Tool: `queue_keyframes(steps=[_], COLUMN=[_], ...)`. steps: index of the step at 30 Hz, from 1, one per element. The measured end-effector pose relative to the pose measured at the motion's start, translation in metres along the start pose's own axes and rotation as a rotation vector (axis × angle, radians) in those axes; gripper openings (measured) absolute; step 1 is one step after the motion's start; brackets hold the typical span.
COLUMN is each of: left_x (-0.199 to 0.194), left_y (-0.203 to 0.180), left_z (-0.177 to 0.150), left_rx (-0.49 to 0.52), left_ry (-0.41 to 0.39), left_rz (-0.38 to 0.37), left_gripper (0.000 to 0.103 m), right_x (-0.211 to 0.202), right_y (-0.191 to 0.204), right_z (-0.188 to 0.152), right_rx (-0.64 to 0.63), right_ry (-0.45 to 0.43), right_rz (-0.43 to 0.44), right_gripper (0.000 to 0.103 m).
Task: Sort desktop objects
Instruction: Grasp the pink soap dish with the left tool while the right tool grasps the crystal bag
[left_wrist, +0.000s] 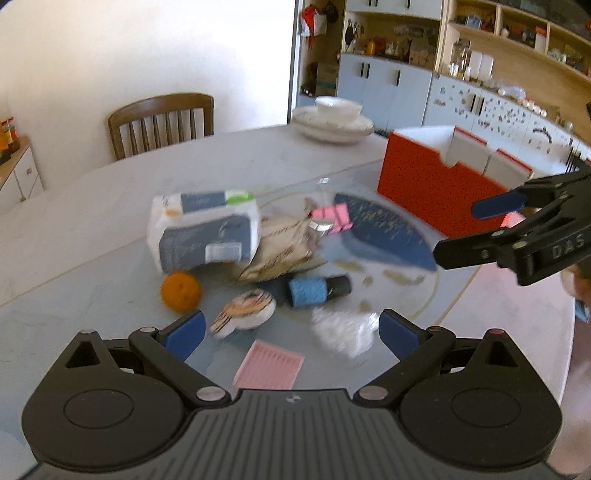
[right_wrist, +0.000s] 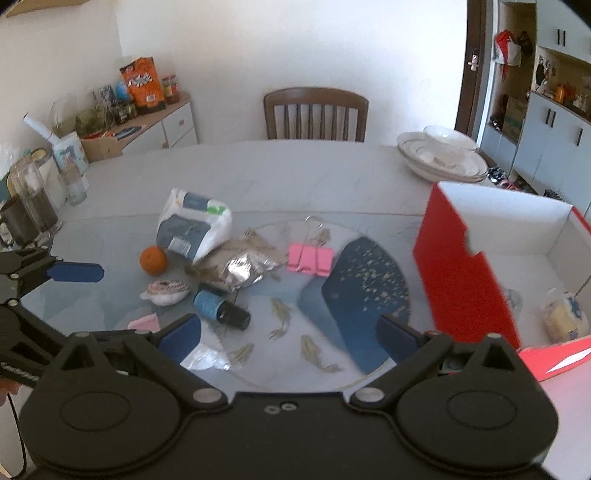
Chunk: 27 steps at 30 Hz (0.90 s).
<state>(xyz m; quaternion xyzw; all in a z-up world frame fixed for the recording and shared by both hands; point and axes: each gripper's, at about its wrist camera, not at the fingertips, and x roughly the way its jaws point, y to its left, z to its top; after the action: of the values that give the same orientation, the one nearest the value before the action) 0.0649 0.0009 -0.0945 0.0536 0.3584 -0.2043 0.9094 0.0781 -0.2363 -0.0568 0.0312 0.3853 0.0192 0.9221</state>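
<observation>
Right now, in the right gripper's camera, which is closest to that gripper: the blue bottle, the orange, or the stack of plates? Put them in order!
From the right gripper:
1. Blue bottle, just ahead, left of centre.
2. Orange, farther left, beside the tissue pack.
3. Stack of plates, far right, across the table.

Tissue pack (right_wrist: 192, 225) behind orange (right_wrist: 153, 260), binder clip (right_wrist: 310, 258) right of them, box (right_wrist: 480, 266) far right
</observation>
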Motion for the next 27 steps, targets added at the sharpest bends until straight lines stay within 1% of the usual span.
queue_keyframes(steps=[7,12,16,18,21,24,27], left_x=[0.018,0.027,0.030,0.030,0.032,0.033,0.034], left_y=[0.012,0.016,0.016,0.015,0.015,0.016,0.016], left_z=[-0.022,-0.030,-0.032,-0.033,-0.034,-0.034,-0.035], left_rx=[0.010,0.026,0.038,0.043,0.045,0.041,0.042], left_ry=[0.064,0.087,0.091,0.088,0.086,0.087,0.085], left_rz=[0.002,-0.003,-0.014,-0.021,-0.023,-0.023,-0.021], left_gripper=[0.100,0.100,0.100,0.100,0.100,0.100,0.099], right_x=[0.017,0.031,0.043,0.051,0.061,0.067,0.070], right_y=[0.020,0.036,0.048,0.053,0.057,0.061,0.066], right_z=[-0.005,-0.007,-0.009,-0.009,-0.009,-0.010,-0.009], right_rx=[-0.013,-0.023,-0.020,-0.008,0.003,0.005,-0.004], right_ry=[0.041,0.063,0.078,0.097,0.114,0.125,0.129], right_rz=[0.020,0.029,0.025,0.020,-0.001,-0.017,-0.021], right_gripper=[0.100,0.098,0.097,0.094,0.093,0.089,0.088])
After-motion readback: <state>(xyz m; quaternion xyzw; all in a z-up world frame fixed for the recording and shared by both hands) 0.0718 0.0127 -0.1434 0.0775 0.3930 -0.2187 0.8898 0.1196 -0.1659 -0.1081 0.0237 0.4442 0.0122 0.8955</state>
